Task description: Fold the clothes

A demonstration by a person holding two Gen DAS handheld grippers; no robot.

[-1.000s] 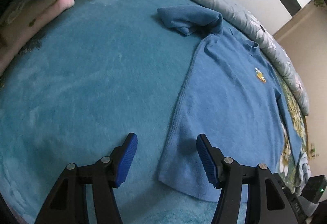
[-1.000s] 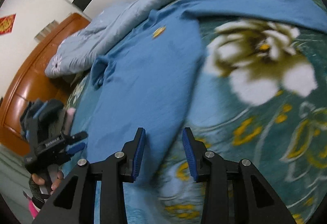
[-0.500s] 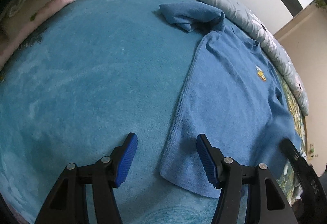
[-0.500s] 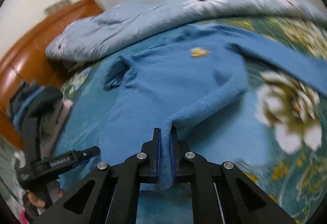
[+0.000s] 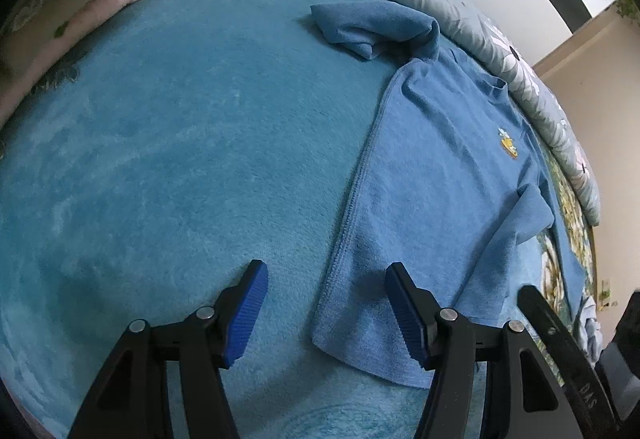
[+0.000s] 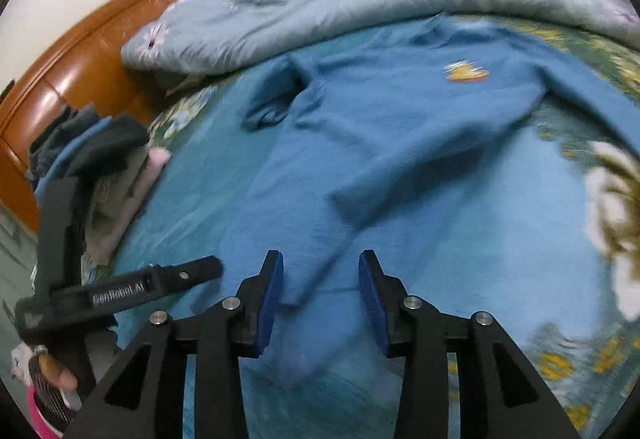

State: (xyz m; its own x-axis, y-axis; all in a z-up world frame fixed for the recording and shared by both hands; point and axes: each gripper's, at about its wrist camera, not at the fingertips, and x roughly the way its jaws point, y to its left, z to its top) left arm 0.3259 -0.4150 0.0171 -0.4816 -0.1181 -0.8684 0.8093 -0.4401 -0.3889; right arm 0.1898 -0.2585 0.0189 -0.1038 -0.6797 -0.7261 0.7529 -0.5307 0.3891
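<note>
A blue long-sleeved shirt (image 5: 432, 175) with a yellow duck badge (image 5: 508, 145) lies flat on the teal blanket (image 5: 180, 159). My left gripper (image 5: 326, 279) hangs open low over the shirt's bottom left corner, and the side seam runs up between its fingers. In the right wrist view the shirt (image 6: 400, 127) has its right side folded in over the body. My right gripper (image 6: 320, 259) is just above that folded hem corner. Its jaws are opening and the pads stand clear of the cloth. The left gripper (image 6: 160, 283) shows at the left.
A grey-blue flowered quilt (image 6: 280, 19) is bunched along the far edge of the bed. A pile of folded clothes (image 6: 100, 151) sits at the left by the wooden headboard (image 6: 80, 51). The blanket carries large flower prints (image 6: 612, 191) on the right.
My right gripper shut on the shirt's right side edge, carried it left over the body, then let go. The left gripper stayed put and open.
</note>
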